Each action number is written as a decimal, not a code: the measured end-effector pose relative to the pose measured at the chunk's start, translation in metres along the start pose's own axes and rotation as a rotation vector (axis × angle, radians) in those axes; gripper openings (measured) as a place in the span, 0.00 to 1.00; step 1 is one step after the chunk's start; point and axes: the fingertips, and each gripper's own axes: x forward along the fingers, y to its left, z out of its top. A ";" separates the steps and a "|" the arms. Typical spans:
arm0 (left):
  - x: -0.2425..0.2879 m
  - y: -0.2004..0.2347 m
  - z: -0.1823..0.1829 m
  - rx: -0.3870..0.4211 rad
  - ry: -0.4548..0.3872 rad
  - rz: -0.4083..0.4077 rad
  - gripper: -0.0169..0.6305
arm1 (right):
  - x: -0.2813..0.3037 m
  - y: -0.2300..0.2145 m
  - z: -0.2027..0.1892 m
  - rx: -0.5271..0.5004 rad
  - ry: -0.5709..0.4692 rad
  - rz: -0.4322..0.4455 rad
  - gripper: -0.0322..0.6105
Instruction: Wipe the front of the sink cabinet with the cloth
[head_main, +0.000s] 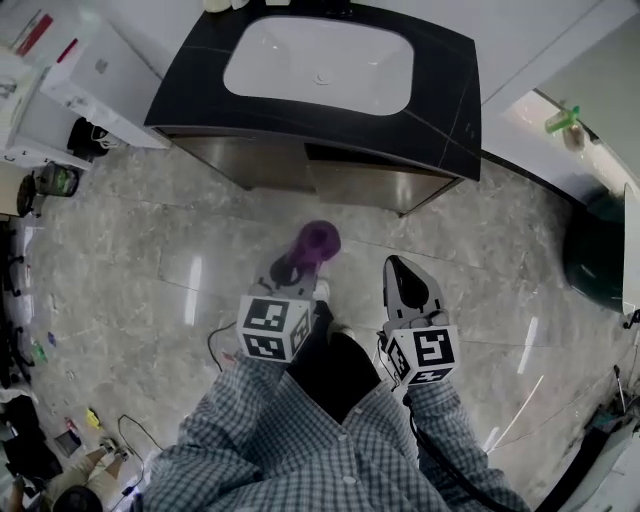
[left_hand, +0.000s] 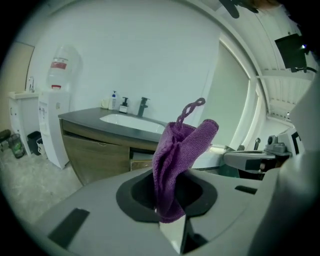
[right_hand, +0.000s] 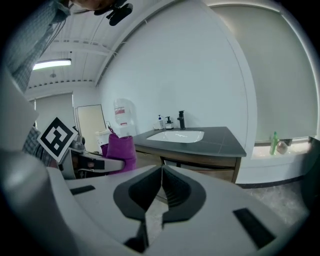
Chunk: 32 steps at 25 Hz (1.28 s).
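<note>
A purple cloth sticks up bunched from my left gripper, whose jaws are shut on it. The sink cabinet stands ahead, with a dark countertop, a white basin and a wooden front. The left gripper hovers over the floor, well short of the cabinet front. My right gripper is level with the left one and to its right, jaws closed together with nothing between them. From the right gripper view the cloth shows at left beside the left gripper.
A water dispenser stands left of the cabinet. Soap bottles and a black tap sit on the countertop. A dark bin is at right, and a green bottle lies on a ledge. Cables and small items litter the floor at lower left.
</note>
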 end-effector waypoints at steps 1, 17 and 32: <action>-0.009 -0.007 0.000 0.015 -0.007 0.004 0.13 | -0.011 0.004 0.002 -0.005 -0.011 0.006 0.08; -0.123 -0.134 -0.022 0.104 -0.088 -0.057 0.13 | -0.155 0.054 -0.013 0.046 -0.092 0.062 0.08; -0.136 -0.133 -0.004 0.174 -0.083 -0.155 0.13 | -0.136 0.085 0.016 0.052 -0.128 0.074 0.08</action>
